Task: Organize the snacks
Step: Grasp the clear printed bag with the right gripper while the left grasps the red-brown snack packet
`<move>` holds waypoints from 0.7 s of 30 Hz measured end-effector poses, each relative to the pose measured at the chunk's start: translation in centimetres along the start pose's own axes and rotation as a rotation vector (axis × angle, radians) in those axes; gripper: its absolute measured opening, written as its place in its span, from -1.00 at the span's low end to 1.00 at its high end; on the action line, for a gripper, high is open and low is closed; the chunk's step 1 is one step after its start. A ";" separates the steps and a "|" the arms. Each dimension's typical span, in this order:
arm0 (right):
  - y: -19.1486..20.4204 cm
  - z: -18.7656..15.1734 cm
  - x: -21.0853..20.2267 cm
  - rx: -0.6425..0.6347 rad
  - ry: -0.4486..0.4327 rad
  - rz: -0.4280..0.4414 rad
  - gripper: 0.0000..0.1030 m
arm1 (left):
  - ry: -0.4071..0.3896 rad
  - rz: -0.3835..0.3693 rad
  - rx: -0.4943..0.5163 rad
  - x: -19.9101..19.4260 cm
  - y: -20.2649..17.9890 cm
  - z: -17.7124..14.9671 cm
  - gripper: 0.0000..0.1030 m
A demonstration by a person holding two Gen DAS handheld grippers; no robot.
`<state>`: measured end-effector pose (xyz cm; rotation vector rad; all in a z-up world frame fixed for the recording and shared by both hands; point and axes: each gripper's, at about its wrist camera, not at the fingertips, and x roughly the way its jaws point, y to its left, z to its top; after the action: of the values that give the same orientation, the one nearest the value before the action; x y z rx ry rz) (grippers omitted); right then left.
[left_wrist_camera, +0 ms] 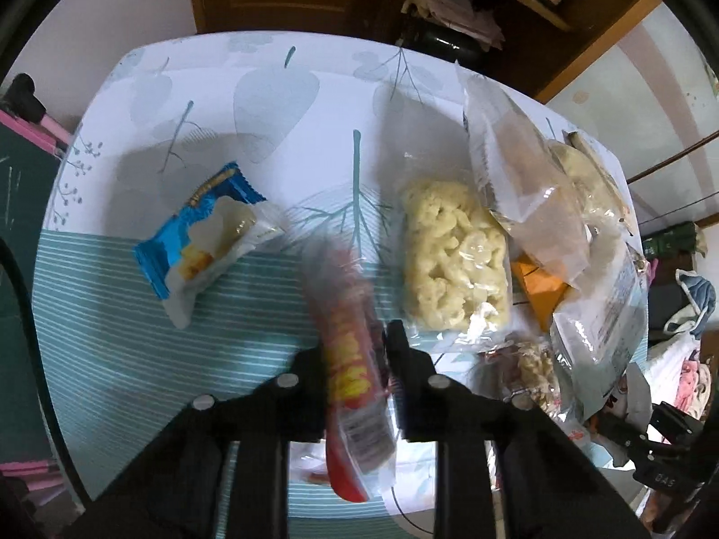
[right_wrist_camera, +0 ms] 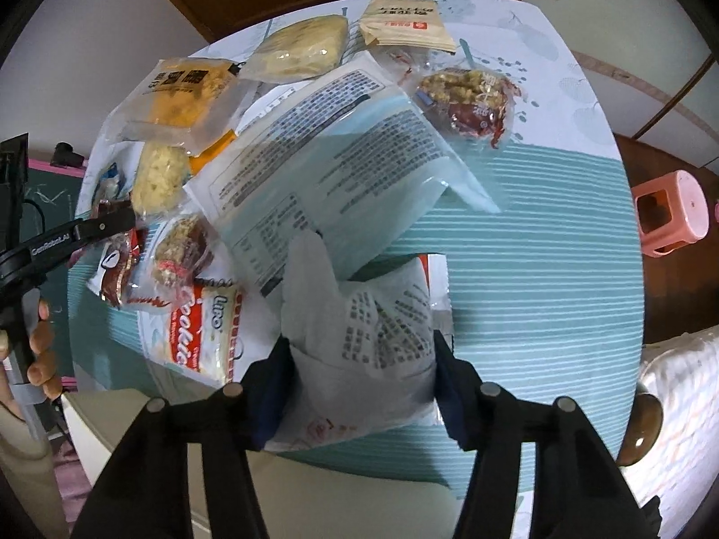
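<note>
Snacks: we see them scattered over a table [left_wrist_camera: 135,314] with a teal-striped, leaf-printed cloth, most heaped toward 3 o'clock in the left wrist view.
Large printed bag [right_wrist_camera: 323,157]: the biggest packet; in the right wrist view it lies at the centre, text side up, over several smaller packs.
White pouch [right_wrist_camera: 368,350]: crumpled, printed with dark text, at 6 o'clock below the large bag, between our right jaws.
Right gripper [right_wrist_camera: 359,359]: both pads press the pouch's sides, so we read it as gripping the pouch.
Clear bag of pale puffs [left_wrist_camera: 454,265]: flat on the cloth at 2 o'clock from our left gripper.
Blue wrapper [left_wrist_camera: 202,242]: a blue-and-white snack pack at 10 o'clock in the left wrist view, well apart from the heap.
Cookie pack [right_wrist_camera: 202,337]: red-and-white, at 8 o'clock in the right wrist view, just beside the pouch.
Red stick pack [left_wrist_camera: 355,377]: long, narrow, yellow lettering, blurred at its far end; it runs between our left jaws.
Left gripper [left_wrist_camera: 355,359]: jaws closed in on the red stick pack, holding it.
Hand [right_wrist_camera: 40,350]: at 9 o'clock in the right wrist view, wrapped round the left gripper's handle.
</note>
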<state>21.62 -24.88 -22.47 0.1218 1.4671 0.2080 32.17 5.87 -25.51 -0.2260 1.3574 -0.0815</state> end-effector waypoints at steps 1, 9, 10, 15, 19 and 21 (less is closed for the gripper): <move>0.0 -0.1 -0.1 0.000 0.001 0.006 0.09 | -0.010 0.006 0.005 -0.2 0.0 -0.1 -0.65; -0.7 -1.7 -2.3 -0.001 -0.047 0.041 0.07 | -0.079 -0.057 0.000 -3.6 0.5 -0.6 -0.65; -0.7 -1.9 -2.9 0.000 -0.060 0.049 0.07 | -0.089 -0.066 0.000 -4.2 0.5 -0.8 -0.65; -0.6 -2.2 -5.0 -0.009 -0.094 0.059 0.07 | -0.080 -0.128 -0.012 -5.4 1.0 -1.3 -0.64; -0.3 -2.7 -5.1 -0.017 -0.090 0.056 0.07 | -0.037 -0.098 -0.028 -3.8 1.0 -1.9 -0.63; 0.0 -3.1 -5.0 -0.023 -0.087 0.055 0.07 | -0.029 -0.093 -0.029 -3.2 1.0 -2.2 -0.63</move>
<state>18.11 -26.12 -17.93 0.1504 1.3753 0.2611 29.24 7.24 -23.09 -0.3136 1.3201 -0.1356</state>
